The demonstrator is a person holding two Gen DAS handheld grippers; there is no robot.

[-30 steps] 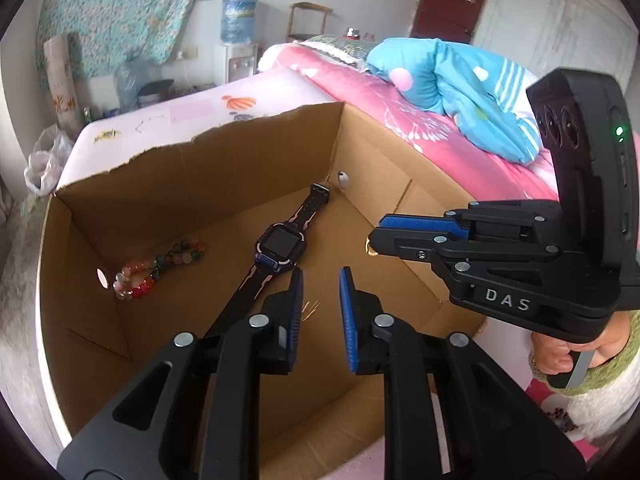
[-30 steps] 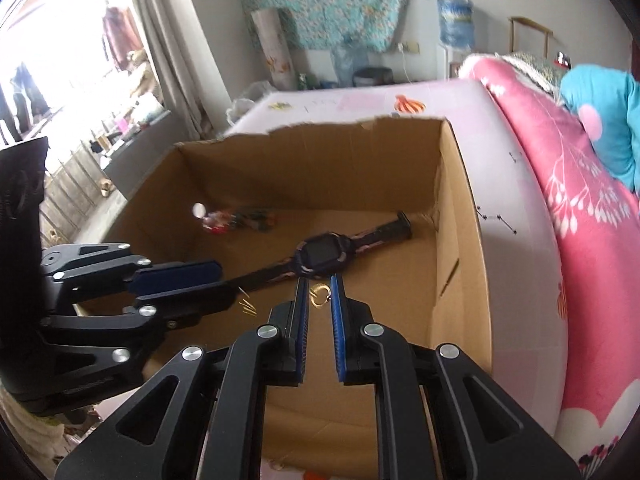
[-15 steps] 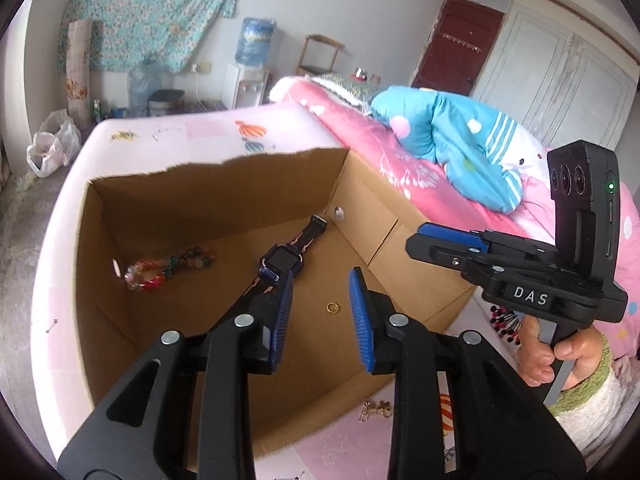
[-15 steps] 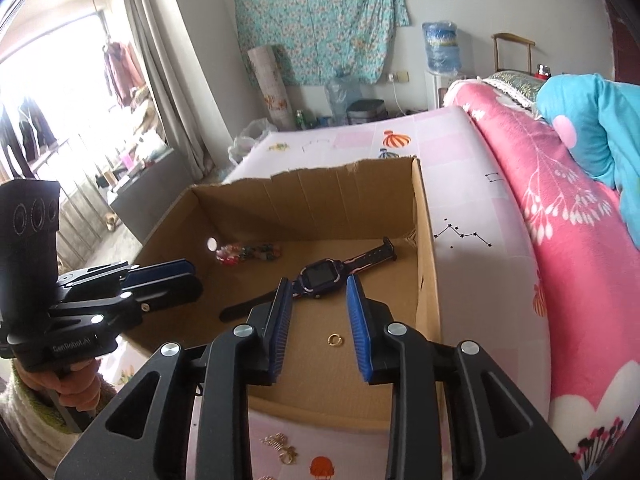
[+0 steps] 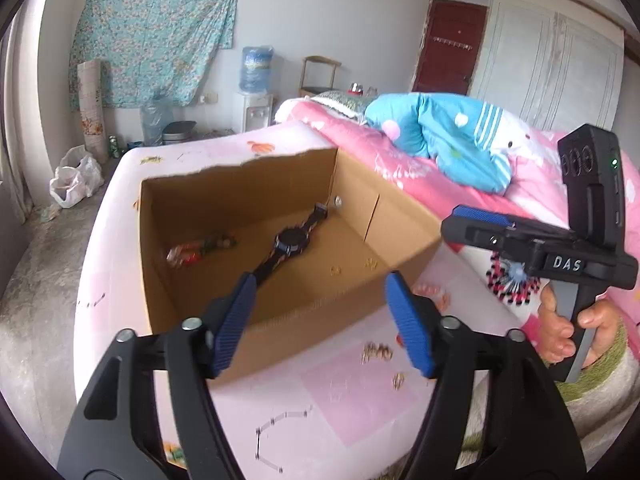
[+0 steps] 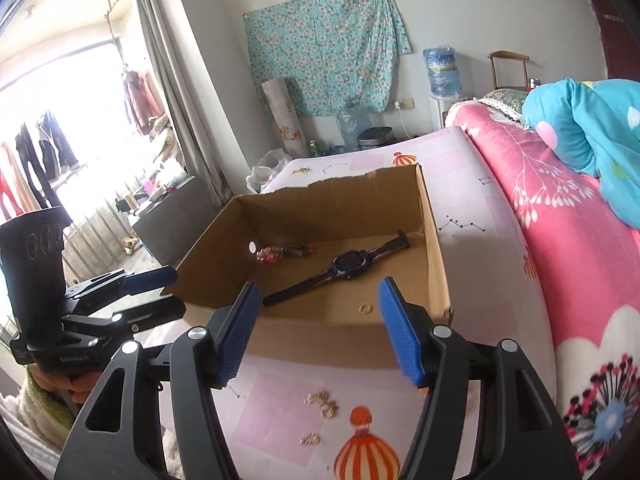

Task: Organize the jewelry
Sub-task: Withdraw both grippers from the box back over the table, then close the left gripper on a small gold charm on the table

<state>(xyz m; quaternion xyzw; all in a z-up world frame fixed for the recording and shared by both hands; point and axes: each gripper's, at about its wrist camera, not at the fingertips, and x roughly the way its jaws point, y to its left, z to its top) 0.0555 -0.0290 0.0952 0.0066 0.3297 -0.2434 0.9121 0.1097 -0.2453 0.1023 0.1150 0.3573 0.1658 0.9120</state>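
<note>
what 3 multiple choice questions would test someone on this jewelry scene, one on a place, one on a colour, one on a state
1. Where does the watch lie?
A. on the floor of the cardboard box
B. on the pink bedsheet in front of the box
C. between the right gripper's pads

2. What colour are the pads of both grippers?
A. red
B. blue
C. green

3. How does the left gripper stand?
A. shut on the bead bracelet
B. shut on nothing
C. open, holding nothing

Answers
1. A: the watch rests inside the box, diagonally, near the bead bracelet and a small gold ring.
2. B: the ridged pads in both wrist views are blue.
3. C: its jaws have just been opening and stand wide apart with nothing between them; the right gripper is the same.
</note>
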